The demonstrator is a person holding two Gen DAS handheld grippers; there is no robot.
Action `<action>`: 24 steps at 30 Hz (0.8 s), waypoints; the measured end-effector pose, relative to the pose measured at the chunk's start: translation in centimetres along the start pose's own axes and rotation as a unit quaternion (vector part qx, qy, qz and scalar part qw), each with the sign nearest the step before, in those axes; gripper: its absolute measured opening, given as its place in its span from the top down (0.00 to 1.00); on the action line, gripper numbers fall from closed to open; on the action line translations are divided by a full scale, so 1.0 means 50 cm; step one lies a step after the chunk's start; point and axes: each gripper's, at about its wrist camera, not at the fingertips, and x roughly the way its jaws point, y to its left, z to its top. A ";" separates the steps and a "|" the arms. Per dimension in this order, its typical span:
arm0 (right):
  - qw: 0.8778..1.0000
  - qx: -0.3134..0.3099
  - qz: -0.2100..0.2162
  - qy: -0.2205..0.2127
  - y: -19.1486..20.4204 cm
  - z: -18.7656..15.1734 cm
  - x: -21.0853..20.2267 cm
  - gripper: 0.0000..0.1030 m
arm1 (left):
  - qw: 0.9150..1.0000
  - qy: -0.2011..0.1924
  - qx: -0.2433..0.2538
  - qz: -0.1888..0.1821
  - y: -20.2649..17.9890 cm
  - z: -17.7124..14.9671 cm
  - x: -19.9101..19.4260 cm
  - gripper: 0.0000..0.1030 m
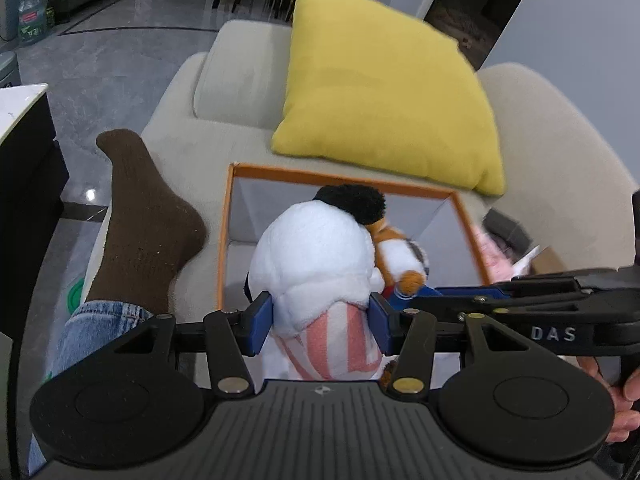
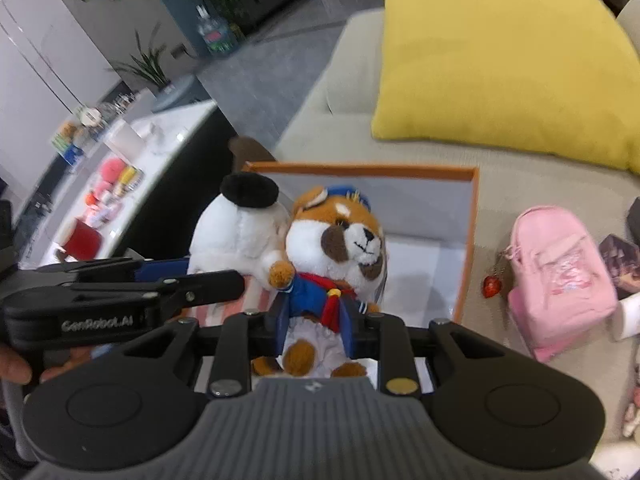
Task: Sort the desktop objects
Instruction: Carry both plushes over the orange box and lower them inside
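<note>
Above an orange-rimmed box point(image 1: 462, 216) on a sofa, the left tool point(image 1: 320, 322) clamps a white plush point(image 1: 316, 248); the right tool point(image 2: 318, 326) clamps a sailor-suited dog plush point(image 2: 340, 248). Only the right view shows a pink mini backpack point(image 2: 560, 276) beside the box.

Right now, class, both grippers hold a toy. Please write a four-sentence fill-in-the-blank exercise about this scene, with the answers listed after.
1. The left gripper is shut on the ____ plush toy.
2. The right gripper is shut on the plush ____ in a blue sailor jacket.
3. The box has an ____ rim.
4. The cushion is ____.

Answers: white; dog; orange; yellow
</note>
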 end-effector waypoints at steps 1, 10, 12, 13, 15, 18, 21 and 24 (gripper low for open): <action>1.000 0.002 -0.003 0.005 -0.001 0.005 0.018 0.74 | 1.000 0.004 0.005 0.003 0.001 0.004 0.012 0.43; 0.999 0.030 -0.029 0.035 -0.017 0.023 0.117 0.77 | 0.996 0.034 0.066 0.057 -0.014 -0.008 0.068 0.43; 0.998 0.036 -0.034 0.033 -0.020 0.023 0.122 0.77 | 0.995 0.041 0.071 0.062 -0.017 -0.003 0.075 0.43; 0.998 0.037 -0.037 0.035 -0.020 0.022 0.125 0.77 | 0.994 0.047 0.074 0.064 -0.018 -0.002 0.077 0.43; 0.998 0.035 -0.043 0.037 -0.018 0.021 0.124 0.77 | 0.993 0.052 0.081 0.070 -0.021 -0.001 0.077 0.43; 0.998 0.034 -0.048 0.036 -0.014 0.021 0.128 0.77 | 0.993 0.044 0.081 0.067 -0.015 -0.005 0.072 0.42; 0.998 0.036 -0.046 0.035 -0.011 0.022 0.130 0.77 | 0.992 0.031 0.095 0.073 -0.018 -0.004 0.069 0.41; 0.998 0.036 -0.047 0.033 -0.011 0.022 0.126 0.77 | 0.993 0.022 0.099 0.066 -0.014 -0.006 0.069 0.41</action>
